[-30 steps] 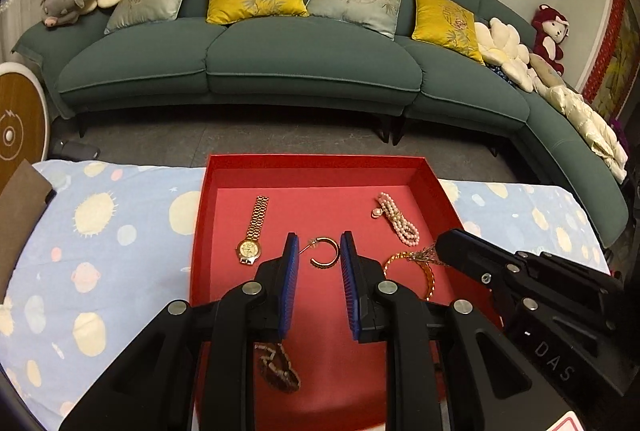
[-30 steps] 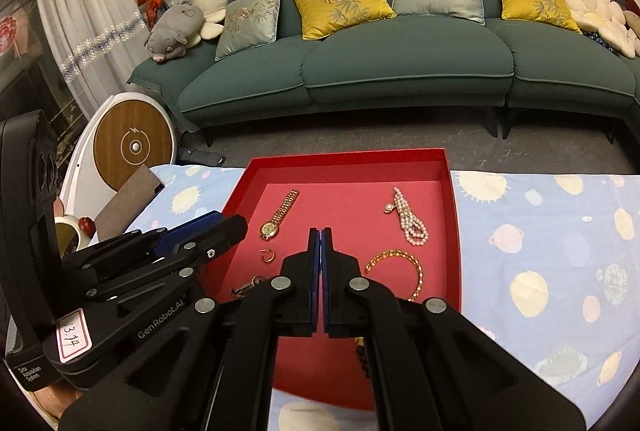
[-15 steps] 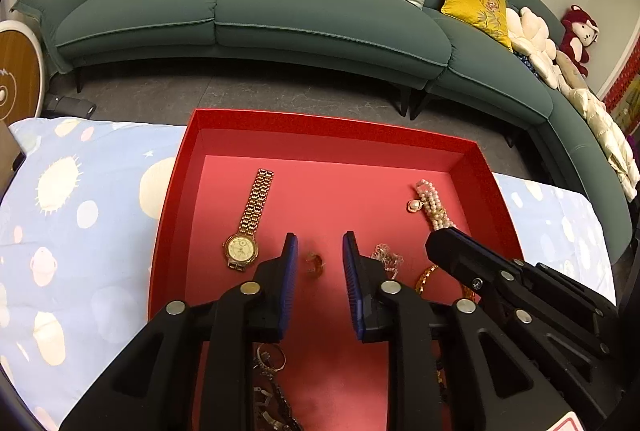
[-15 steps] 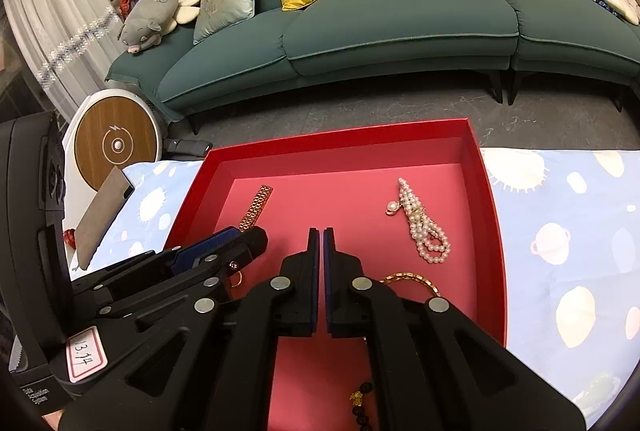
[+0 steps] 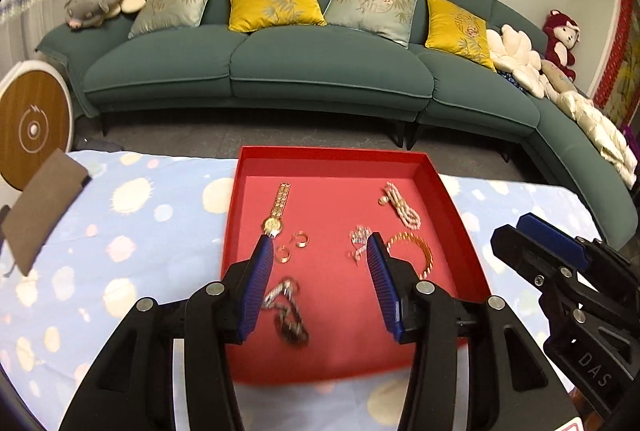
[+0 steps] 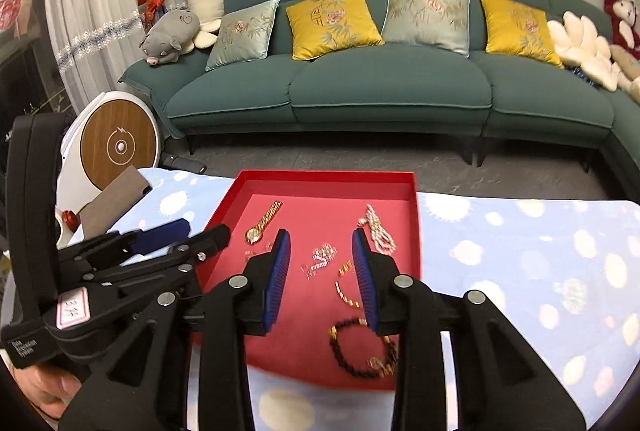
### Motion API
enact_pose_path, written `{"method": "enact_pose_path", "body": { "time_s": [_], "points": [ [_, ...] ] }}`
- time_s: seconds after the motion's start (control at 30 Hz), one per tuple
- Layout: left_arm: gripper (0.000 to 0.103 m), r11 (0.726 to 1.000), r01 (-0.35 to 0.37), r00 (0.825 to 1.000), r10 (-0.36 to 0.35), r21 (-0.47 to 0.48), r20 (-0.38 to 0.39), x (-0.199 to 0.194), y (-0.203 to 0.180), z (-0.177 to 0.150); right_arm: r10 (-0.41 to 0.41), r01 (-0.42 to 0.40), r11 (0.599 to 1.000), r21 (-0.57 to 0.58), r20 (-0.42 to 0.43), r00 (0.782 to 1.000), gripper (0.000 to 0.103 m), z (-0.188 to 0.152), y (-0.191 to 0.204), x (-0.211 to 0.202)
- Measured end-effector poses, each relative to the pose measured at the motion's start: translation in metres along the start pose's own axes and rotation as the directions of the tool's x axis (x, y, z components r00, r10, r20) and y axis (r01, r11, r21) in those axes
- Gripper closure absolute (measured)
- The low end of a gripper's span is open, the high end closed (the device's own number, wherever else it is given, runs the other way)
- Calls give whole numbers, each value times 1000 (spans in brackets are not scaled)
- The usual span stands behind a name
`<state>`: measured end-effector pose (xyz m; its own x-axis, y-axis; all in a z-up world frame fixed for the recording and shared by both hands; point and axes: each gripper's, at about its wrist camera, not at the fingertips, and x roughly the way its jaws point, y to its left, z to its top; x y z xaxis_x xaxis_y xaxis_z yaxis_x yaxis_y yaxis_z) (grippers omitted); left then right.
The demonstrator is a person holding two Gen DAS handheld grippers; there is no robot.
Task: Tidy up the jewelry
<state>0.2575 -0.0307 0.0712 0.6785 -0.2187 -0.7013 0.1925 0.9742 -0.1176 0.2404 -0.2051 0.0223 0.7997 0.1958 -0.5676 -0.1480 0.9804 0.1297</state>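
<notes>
On the spotted blue tablecloth (image 5: 120,231), the red tray (image 5: 448,191) serves as the reference for all positions. Every visible piece of jewelry lies inside the tray, loose and ungrouped; none is seen on the cloth outside it. The gold watch (image 5: 276,207) lies at the tray's far left. The pearl strand (image 5: 402,205) lies at the far right, with the gold bangle (image 5: 414,251) nearer the camera on that side. The dark beaded bracelet (image 6: 360,347) lies toward the near edge. The crystal piece (image 5: 360,241) sits near the centre, and the two hoop earrings (image 5: 292,247) lie just near of the watch.

The left gripper (image 5: 318,247) hovers over the tray centre, jaws spread wide, holding nothing. The right gripper (image 6: 320,245) likewise stands wide open and empty above the crystal piece.

Judgement: collection into the tray appears complete; arrangement of the pieces may remain.
</notes>
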Motion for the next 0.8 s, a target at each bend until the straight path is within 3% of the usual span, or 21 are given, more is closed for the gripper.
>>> {"method": "enact_pose_path", "body": {
  "time_s": [0.1, 0.33, 0.43, 0.53, 0.8],
  "points": [
    [49, 999, -26, 1000, 26, 36, 2, -25, -8, -20, -20, 20, 1000, 3, 1, 1000, 67, -19, 2, -27],
    [48, 995, -75, 997, 77, 73, -13, -53, -22, -69, -38, 40, 998, 55, -47, 998, 61, -70, 2, -64],
    [48, 992, -99, 995, 101, 82, -20, -54, -24, -85, -40, 45, 996, 73, -67, 997, 60, -87, 6, -70],
    [48, 991, -107, 993, 110, 76, -43, -50, -25, -94, -72, 76, 995, 57, -64, 995, 52, -101, 14, -72],
    [48, 988, -141, 986, 145, 57, -81, -34, -20, -106, -100, 105, 993, 55, -92, 991, 45, -113, 14, -55]
  ]
}}
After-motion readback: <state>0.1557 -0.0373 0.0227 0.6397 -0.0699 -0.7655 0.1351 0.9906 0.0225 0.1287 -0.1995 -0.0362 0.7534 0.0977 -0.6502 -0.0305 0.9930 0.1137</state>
